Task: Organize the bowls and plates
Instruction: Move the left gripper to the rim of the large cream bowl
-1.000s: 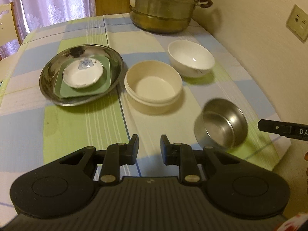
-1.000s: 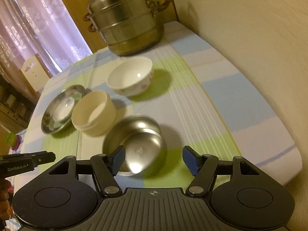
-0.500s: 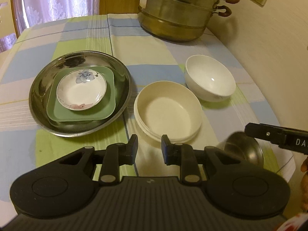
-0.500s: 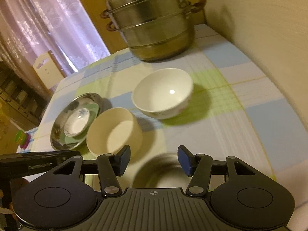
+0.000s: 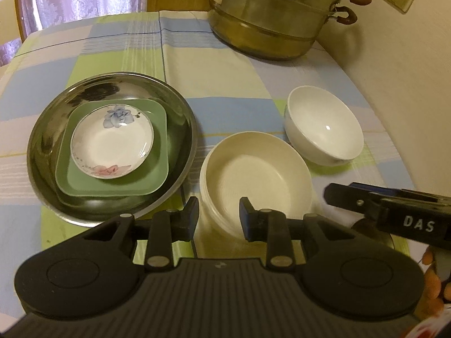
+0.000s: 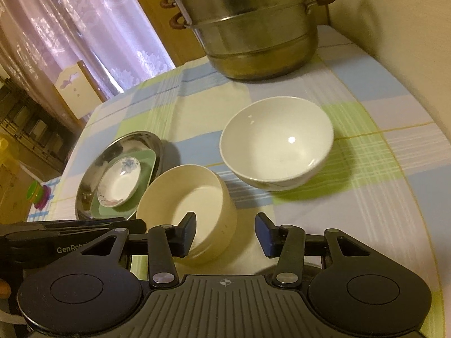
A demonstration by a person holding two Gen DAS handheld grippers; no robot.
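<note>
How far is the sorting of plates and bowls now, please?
Done: green plate and flowered dish stacked in the steel plate. In hand: nothing; left gripper has just been opening, right gripper closing, each gap showing the cream bowl rim, ungripped. Left: cream bowl, white bowl and mostly hidden steel bowl stand apart.

1. The steamer pot (image 5: 270,19) loses its top to the picture's edge in both views.
2. Below the cream bowl (image 5: 256,180), a small steel bowl (image 5: 372,232) shows only a sliver behind the right gripper (image 6: 225,232).
3. The cream bowl's near rim is hidden behind the left gripper (image 5: 218,217).
4. Left of the steamer pot, the furniture (image 6: 25,129) is too dim to make out.
</note>
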